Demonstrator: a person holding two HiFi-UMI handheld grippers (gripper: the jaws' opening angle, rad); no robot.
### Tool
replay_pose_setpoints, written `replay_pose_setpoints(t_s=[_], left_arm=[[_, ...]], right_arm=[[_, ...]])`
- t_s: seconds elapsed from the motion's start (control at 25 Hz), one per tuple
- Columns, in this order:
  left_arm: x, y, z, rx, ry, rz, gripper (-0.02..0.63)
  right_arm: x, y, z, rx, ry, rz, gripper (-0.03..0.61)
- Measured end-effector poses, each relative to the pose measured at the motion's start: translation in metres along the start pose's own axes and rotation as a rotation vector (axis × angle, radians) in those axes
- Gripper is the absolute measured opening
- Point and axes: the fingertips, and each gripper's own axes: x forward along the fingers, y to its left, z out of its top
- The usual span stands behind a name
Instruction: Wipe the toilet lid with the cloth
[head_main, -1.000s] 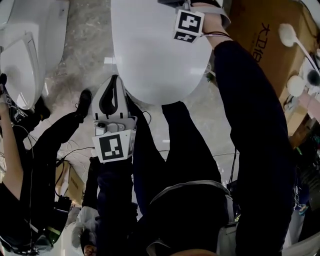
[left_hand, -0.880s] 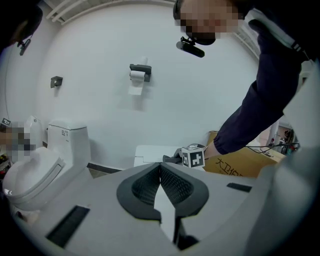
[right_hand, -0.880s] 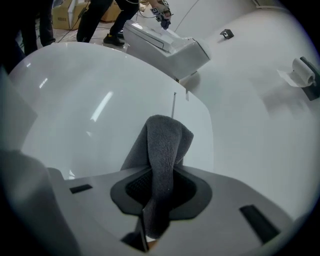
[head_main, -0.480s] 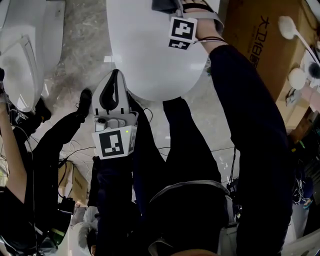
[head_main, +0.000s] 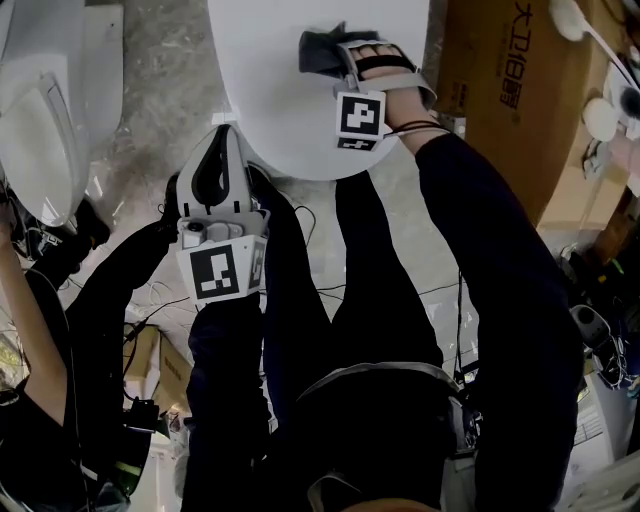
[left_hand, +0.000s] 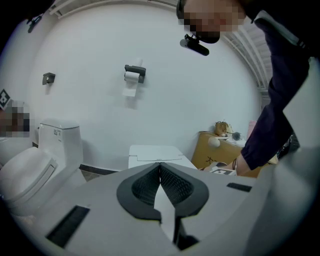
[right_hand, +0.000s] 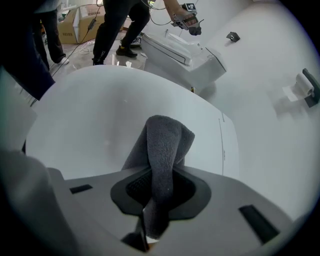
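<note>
The white toilet lid (head_main: 280, 80) fills the top middle of the head view and lies below the cloth in the right gripper view (right_hand: 100, 125). A dark grey cloth (right_hand: 162, 150) is pinched upright between the jaws of my right gripper (right_hand: 157, 192), and its folded end rests on the lid. In the head view the right gripper (head_main: 345, 60) holds the cloth (head_main: 318, 52) over the lid's middle. My left gripper (head_main: 215, 180) hangs off the lid's near left edge. Its jaws (left_hand: 159, 187) are shut with nothing between them.
A second white toilet (head_main: 45, 120) stands at the left; it also shows in the left gripper view (left_hand: 35, 165). A cardboard box (head_main: 500, 90) stands at the right. Another person's legs and shoes (head_main: 80, 225) and cables lie on the floor at the left. A paper roll holder (left_hand: 134, 75) hangs on the wall.
My right gripper has slid toward me across the lid with the cloth, which now shows in the head view. The left gripper stays beside the lid's edge.
</note>
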Motion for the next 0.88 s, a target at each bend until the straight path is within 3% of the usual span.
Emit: replay_pose_setpoints(t_s=[0.24,0.4,0.56,0.88], left_arm=[[-0.008,-0.007,-0.003,0.018,-0.02,-0.039,0.015],[-0.01,-0.016,-0.005,0.015,-0.009,-0.067,0.015],[-0.008,-0.021,-0.005,0.037,-0.024,-0.082,0.015],[-0.007,-0.02,-0.006,0.032,-0.03,-0.073,0.015]], right_arm=[[-0.037,0.074,0.017,0.008,-0.016,0.067,0.066],[-0.057,0.11,0.032,0.049,-0.05,0.062,0.066],[-0.073,0.149,0.034,0.03,-0.037,0.128,0.066],[-0.091,0.186,0.043,0.037,-0.05,0.202,0.066]])
